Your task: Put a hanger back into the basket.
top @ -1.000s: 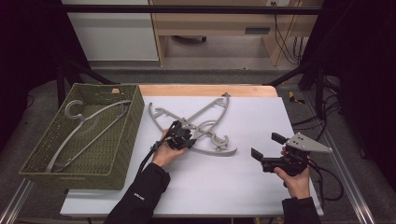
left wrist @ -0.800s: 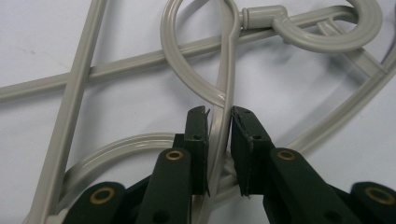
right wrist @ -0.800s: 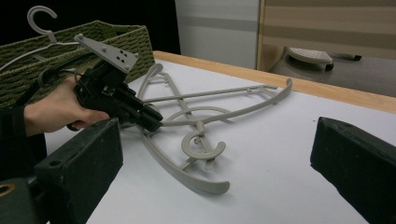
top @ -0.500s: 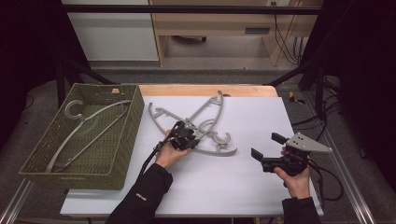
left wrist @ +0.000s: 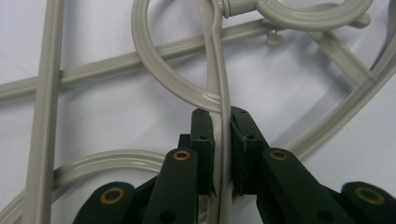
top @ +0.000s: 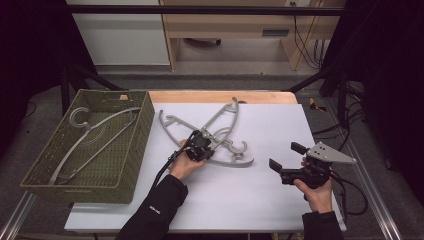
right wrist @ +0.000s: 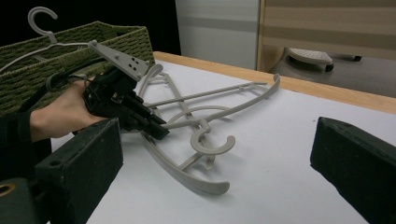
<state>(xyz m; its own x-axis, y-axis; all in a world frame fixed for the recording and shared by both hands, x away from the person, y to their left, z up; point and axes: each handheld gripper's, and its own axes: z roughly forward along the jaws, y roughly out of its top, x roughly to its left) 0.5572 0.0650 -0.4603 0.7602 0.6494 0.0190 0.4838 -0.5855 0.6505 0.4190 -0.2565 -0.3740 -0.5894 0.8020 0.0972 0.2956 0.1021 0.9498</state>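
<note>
High view: my left gripper [top: 201, 145] sits near the middle of the counter [top: 260, 200], low over two grey hangers that lie crossed on the white surface. One hanger [top: 175, 126] runs from near the basket's far corner toward the counter's centre and ends in a hook; the other hanger [top: 226, 114] reaches toward the far wooden edge. My left hand [top: 184, 165] comes in from the near edge.

In the left gripper view, my jaws stand on either side of a thin grey bar of the hanger [left wrist: 223, 107], with the pads [left wrist: 204, 140] close against it; they look clamped on it, though a sliver of gap shows at one side. A hook loop crosses right at the jaw tips, and other bars lie flat on the counter beyond.

My right gripper [top: 287, 162] hangs near the counter's right edge, well apart from the hangers, with its jaws wide apart and nothing between them. In the right gripper view the two black pads [right wrist: 79, 158] frame the crossed hangers and my left gripper [right wrist: 156, 128] beyond.

A green woven basket [top: 127, 160] stands along the counter's left edge, with a third hanger [top: 95, 137] lying inside it.
</note>
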